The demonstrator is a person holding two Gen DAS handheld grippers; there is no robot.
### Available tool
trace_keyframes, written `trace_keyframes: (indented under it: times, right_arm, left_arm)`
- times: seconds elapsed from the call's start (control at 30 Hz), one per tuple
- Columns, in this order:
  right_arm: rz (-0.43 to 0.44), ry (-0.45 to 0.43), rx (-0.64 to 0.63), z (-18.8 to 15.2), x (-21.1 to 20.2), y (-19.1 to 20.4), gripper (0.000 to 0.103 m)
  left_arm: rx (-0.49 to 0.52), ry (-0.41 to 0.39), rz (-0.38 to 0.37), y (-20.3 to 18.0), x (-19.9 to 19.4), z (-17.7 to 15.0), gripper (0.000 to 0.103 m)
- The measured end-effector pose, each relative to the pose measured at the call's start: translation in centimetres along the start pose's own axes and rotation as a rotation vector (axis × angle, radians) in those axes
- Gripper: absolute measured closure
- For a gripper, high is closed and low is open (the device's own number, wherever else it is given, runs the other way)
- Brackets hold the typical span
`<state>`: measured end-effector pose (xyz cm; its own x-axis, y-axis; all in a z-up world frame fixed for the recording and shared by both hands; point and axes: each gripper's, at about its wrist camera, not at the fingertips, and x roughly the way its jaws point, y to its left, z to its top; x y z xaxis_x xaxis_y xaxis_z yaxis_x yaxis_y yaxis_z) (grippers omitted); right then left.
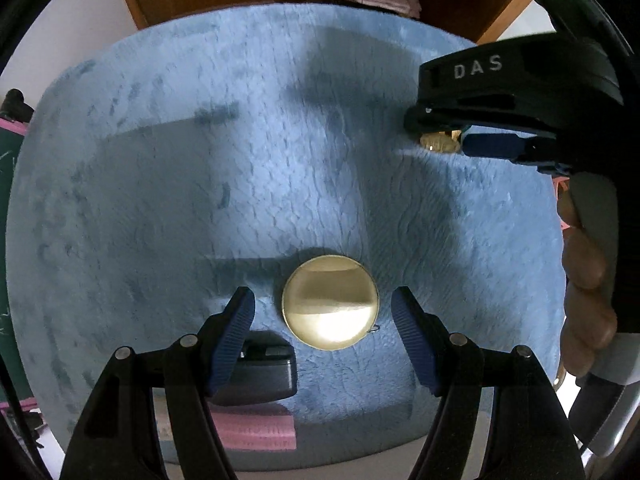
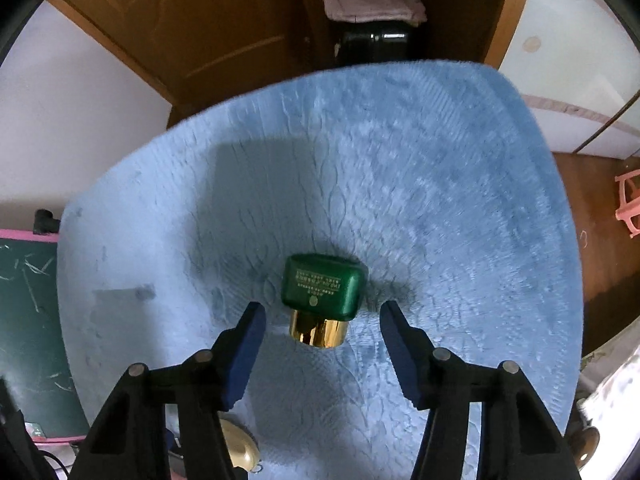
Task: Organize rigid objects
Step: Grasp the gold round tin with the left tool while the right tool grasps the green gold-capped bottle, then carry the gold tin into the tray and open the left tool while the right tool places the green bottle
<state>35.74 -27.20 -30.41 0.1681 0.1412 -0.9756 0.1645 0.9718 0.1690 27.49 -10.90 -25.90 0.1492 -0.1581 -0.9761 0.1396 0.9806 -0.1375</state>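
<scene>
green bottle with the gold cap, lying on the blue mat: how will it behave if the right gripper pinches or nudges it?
The green bottle looks hard and glossy, so the pads may slip unless they close squarely. It lies on its side with flattish faces, so it probably slides rather than rolls; the round gold cap could pivot it. The plush blue mat should damp sliding. The right gripper is open around the cap.

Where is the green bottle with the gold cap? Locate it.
In the right wrist view, the green bottle lies on its side mid-mat on the blue mat, just ahead of the open right gripper.
</scene>
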Motion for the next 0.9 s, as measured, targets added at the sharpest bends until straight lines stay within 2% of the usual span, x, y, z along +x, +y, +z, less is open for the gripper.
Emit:
trace_keyframes:
  times: [0.13, 0.3, 0.33, 0.53, 0.6, 0.9]
  right_arm:
    - [-0.023, 0.030, -0.011, -0.1, 1.1, 0.3, 0.058]
    - [-0.030, 0.031, -0.028, -0.4, 1.4, 0.8, 0.066]
    - [-0.026, 0.035, -0.028, -0.5, 1.4, 0.9, 0.072]
    - [-0.012, 0.043, -0.007, -0.8, 1.1, 0.4, 0.072]
    - [-0.009, 0.041, -0.009, -0.8, 0.9, 0.3, 0.072]
    - [0.014, 0.010, -0.027, -2.2, -0.9, 0.2, 0.072]
  left_arm:
    - [0.007, 0.028, -0.001, -0.4, 0.8, -0.3, 0.029]
    - [0.017, 0.040, 0.025, -1.0, 1.2, -0.2, 0.029]
    - [0.011, 0.050, 0.035, -1.0, 1.4, -0.3, 0.029]
    - [-0.018, 0.078, 0.014, -0.5, 2.1, -0.5, 0.036]
    - [-0.012, 0.074, 0.007, -0.6, 2.1, -0.7, 0.045]
    - [-0.008, -0.008, -0.013, -0.8, 0.2, -1.2, 0.046]
